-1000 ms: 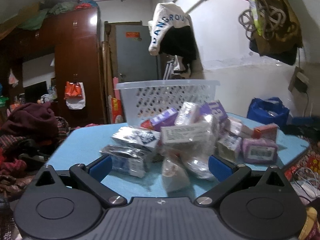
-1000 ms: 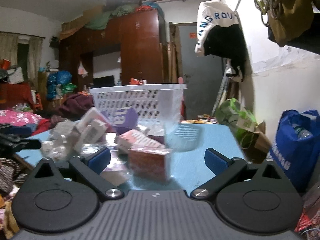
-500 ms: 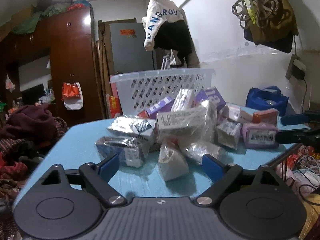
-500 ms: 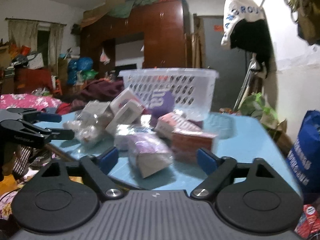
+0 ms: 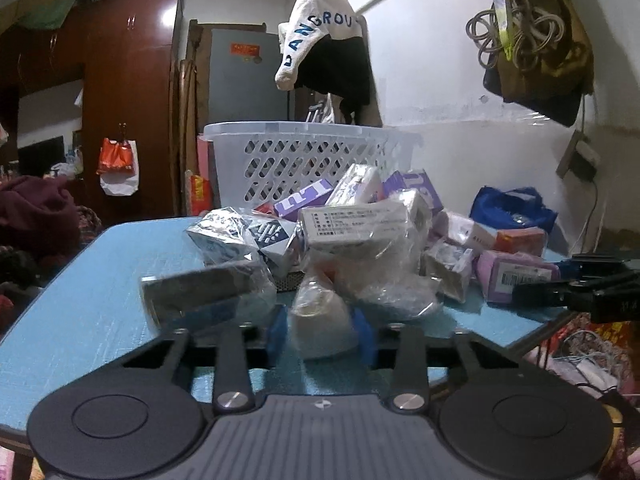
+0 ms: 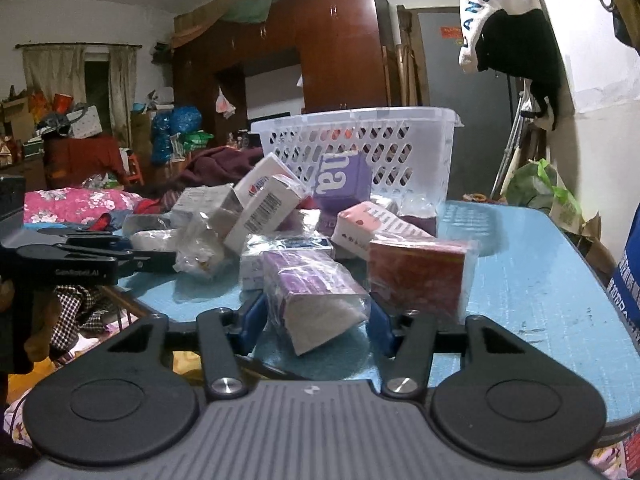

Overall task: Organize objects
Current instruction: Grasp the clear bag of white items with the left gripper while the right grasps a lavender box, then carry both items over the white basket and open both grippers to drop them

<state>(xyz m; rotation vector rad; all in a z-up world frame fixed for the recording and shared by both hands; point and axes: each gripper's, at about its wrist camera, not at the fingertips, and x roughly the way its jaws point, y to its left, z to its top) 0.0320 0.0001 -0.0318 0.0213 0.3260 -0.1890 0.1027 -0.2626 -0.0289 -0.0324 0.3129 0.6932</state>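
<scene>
A pile of boxed and plastic-wrapped packets (image 5: 352, 236) lies on the blue table (image 5: 92, 296) in front of a white perforated basket (image 5: 304, 160). My left gripper (image 5: 322, 330) is shut on a white plastic-wrapped packet (image 5: 322, 320) at the pile's near edge. My right gripper (image 6: 316, 320) is shut on a purple and white wrapped packet (image 6: 316, 300) at the pile's other side. The basket also shows in the right wrist view (image 6: 360, 148). Each gripper shows in the other's view: the right one (image 5: 580, 292), the left one (image 6: 92, 260).
A red box (image 6: 416, 272) sits just right of the purple packet. A dark wrapped box (image 5: 204, 296) lies left of the white packet. A blue bag (image 5: 512, 216) stands beyond the table's right edge. Clothes and a wardrobe (image 5: 120, 100) fill the room behind.
Both grippers moved in toward the pile and closed: the left one on the white packet, the right one on the purple packet. Both were open before.
</scene>
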